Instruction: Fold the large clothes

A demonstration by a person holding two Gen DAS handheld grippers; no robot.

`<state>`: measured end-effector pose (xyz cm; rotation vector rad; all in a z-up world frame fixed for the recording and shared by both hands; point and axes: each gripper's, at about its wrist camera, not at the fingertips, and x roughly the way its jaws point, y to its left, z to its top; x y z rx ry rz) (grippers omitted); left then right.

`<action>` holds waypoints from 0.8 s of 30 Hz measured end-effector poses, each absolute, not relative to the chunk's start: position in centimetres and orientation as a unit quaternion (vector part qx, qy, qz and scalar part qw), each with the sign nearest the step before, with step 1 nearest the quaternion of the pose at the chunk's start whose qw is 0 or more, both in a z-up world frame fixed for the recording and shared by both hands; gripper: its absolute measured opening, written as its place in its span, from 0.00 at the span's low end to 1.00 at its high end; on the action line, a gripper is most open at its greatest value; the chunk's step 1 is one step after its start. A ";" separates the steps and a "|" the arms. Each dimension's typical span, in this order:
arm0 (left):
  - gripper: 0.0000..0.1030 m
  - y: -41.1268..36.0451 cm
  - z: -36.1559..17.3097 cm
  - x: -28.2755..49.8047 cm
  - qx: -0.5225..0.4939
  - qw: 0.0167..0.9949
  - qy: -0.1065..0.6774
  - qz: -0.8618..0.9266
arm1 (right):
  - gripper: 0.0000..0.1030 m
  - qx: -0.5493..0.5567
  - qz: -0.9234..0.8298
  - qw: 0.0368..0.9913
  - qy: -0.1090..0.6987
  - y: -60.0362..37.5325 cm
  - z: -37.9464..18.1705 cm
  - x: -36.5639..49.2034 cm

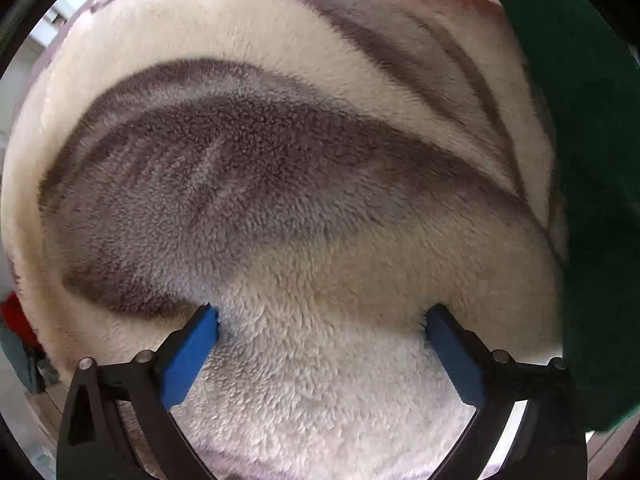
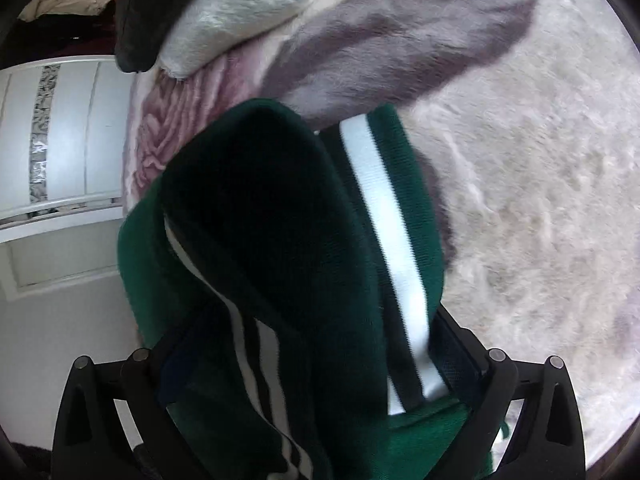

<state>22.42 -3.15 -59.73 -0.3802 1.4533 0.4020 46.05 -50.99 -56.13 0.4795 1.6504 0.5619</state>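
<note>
Jaws of the left gripper (image 1: 322, 344) stand wide apart, holding nothing, over a cream fleece blanket (image 1: 280, 80) with grey leaf shapes. Right gripper (image 2: 312, 364) jaws grip a bunched green garment (image 2: 280, 220) with white stripes, hanging above that blanket.

Fleece blanket (image 1: 312, 184) with grey leaf print; white wardrobe (image 2: 68, 136).

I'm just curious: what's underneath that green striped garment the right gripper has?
Under the green garment lies a fluffy cream blanket with a grey leaf pattern. The garment bunches over the right gripper, hiding the blanket directly below.
</note>
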 end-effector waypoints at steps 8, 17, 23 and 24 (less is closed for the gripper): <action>1.00 -4.6 -59.5 21.2 -0.166 0.737 0.624 0.198 | 0.27 0.160 0.235 0.670 0.686 -46.5 -50.2 47.0; 1.00 -5.1 -58.1 21.3 -0.178 0.716 0.647 0.193 | 0.28 0.067 0.288 0.709 0.640 -39.2 -46.9 55.0; 1.00 -2.9 -53.4 24.6 -0.275 0.710 0.628 0.165 | 0.65 0.063 0.146 0.711 0.685 -43.0 -49.4 55.0; 1.00 -3.1 -52.1 24.9 -0.281 0.719 0.616 0.160 | 0.66 0.090 0.135 0.727 0.668 -44.6 -47.9 54.0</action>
